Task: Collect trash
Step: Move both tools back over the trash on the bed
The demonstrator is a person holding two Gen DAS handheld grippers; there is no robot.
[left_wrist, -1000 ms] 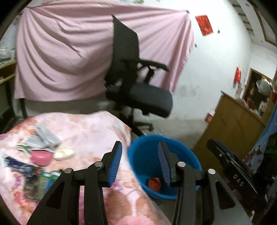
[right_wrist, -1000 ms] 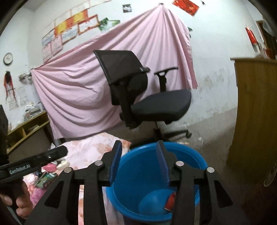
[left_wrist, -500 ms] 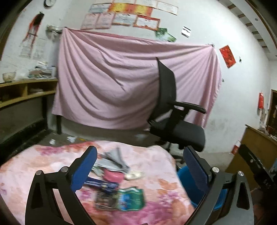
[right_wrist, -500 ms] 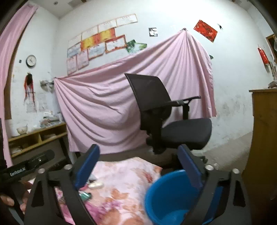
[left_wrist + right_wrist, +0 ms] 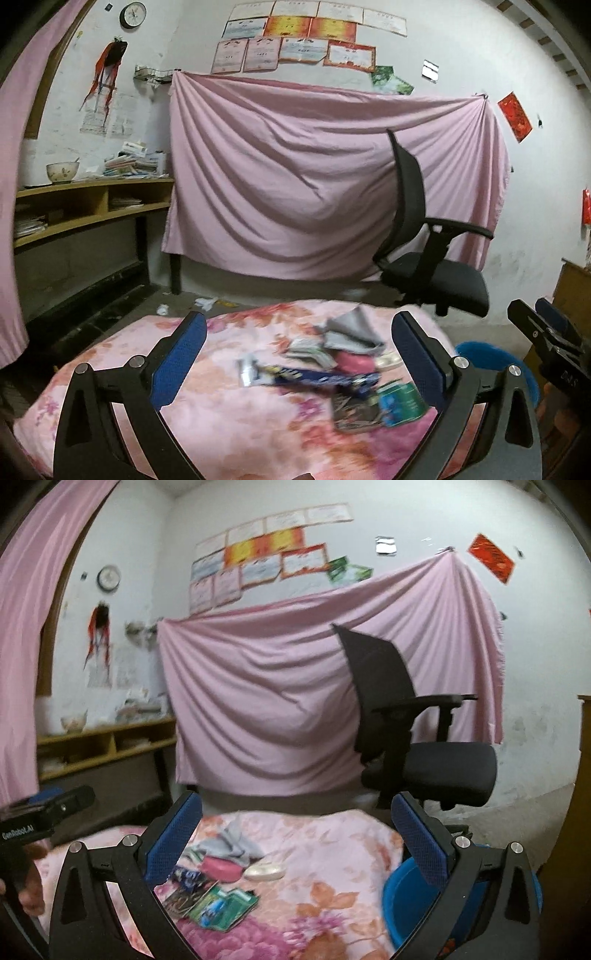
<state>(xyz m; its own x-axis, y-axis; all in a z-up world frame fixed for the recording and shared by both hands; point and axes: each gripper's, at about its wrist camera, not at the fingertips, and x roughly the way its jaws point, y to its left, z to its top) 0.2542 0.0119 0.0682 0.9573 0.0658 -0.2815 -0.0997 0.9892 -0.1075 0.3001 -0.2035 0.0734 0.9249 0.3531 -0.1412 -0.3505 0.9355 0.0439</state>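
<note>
Both hand-held grippers, left (image 5: pixel 295 354) and right (image 5: pixel 293 832), are hovering wide open, empty. Trash pile (image 5: pixel 343 369) is lying mid-desk (image 5: pixel 229 413), blue bucket (image 5: pixel 402 904) just beside it. Wrappers look light, floppy, slippery; pinching an edge seems best.

The left claw (image 5: pixel 299 343) fills the lower frame, its blue-padded fingers (image 5: pixel 183 354) spread wide and empty. The right claw (image 5: pixel 295 823) is likewise wide apart, holding nothing, at the bottom of its view.
</note>
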